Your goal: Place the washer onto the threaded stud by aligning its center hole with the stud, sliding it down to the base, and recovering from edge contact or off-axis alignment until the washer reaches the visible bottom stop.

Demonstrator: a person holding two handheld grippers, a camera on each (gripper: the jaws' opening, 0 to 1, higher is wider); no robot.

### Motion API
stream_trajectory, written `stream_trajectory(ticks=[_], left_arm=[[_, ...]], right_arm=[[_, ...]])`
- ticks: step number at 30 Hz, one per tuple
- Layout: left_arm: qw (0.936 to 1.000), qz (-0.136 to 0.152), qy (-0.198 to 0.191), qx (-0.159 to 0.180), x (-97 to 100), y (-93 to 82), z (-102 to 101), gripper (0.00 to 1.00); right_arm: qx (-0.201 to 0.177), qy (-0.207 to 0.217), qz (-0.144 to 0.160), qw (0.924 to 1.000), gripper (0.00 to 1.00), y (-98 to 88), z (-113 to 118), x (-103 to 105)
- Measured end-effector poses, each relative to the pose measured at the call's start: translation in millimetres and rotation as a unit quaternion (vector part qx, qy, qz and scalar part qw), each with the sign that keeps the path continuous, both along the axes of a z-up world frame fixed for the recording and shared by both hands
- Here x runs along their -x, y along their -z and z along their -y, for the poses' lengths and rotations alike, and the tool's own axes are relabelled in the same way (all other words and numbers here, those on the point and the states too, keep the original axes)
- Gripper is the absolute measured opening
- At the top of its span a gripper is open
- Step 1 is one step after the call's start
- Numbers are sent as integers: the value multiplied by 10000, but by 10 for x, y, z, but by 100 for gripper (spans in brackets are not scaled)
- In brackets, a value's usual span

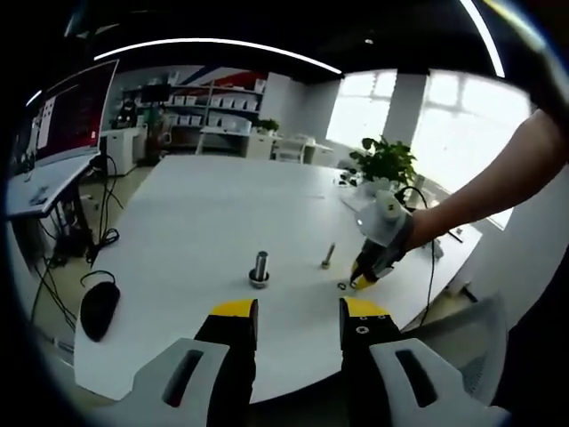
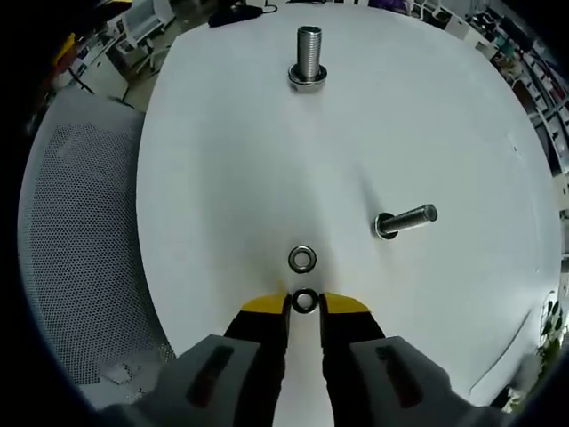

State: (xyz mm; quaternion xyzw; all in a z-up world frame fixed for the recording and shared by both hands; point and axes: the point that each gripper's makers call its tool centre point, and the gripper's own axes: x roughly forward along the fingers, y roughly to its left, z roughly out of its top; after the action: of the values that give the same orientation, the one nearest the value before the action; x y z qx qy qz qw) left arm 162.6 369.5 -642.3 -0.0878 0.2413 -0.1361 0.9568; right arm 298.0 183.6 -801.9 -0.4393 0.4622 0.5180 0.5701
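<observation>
**Washer pinched at right jaw tips, studs apart**

Right gripper [image 2: 304, 303]: jaws nearly closed, yellow tips clamped on either side of a washer [image 2: 304, 301] lying flat on the white table [image 2: 222, 178]. Second washer [image 2: 302, 259] just beyond the tips, flat, close to the gripped one but not touching it. Further out and to the right, a thin stud [image 2: 405, 220] leaning in the fisheye, standing on its own washer-like base, well apart from both washers. Far across the table, a thick stud [image 2: 308, 55] upright, with a ring at its foot.

Left gripper [image 1: 299, 313]: jaws wide apart, holding nothing, touching nothing, hovering over the near table edge [image 1: 178, 267]. Seen ahead: thick stud [image 1: 259, 267] between the tips' line of sight, thin stud [image 1: 328, 256] to its right, and the right gripper [image 1: 363, 279] tip-down on the table, held by a gloved hand [image 1: 388, 224]. Small ring beside those tips, too small to tell which washer. Black mouse [image 1: 99, 308] near the left table edge.
</observation>
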Motion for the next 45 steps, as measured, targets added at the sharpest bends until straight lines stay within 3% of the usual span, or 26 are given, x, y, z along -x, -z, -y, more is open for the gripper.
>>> stream_trajectory(ticks=[11, 16, 24, 32, 39, 45], left_arm=[[10000, -12, -48, 22, -15, 2, -63, 35], [10000, -20, -66, 17, -37, 5, -79, 35], [10000, -31, -41, 17, -33, -7, -66, 35], [9999, -163, 46, 32, 21, 85, -13, 35], [9995, -298, 110, 35, 57, 148, 6, 36], [9995, -299, 138, 39, 56, 158, 24, 36]], right_arm=[[35, -235, 29, 9997, 12, 2, -6, 1], [-36, -272, -73, 9996, 17, 7, -11, 32], [-187, 160, -277, 9993, 22, -7, -40, 49], [-333, 150, -143, 9992, 21, -20, -80, 37], [-255, -241, -105, 9993, 22, -21, 3, 45], [-238, -291, -86, 9993, 22, -21, 51, 39]])
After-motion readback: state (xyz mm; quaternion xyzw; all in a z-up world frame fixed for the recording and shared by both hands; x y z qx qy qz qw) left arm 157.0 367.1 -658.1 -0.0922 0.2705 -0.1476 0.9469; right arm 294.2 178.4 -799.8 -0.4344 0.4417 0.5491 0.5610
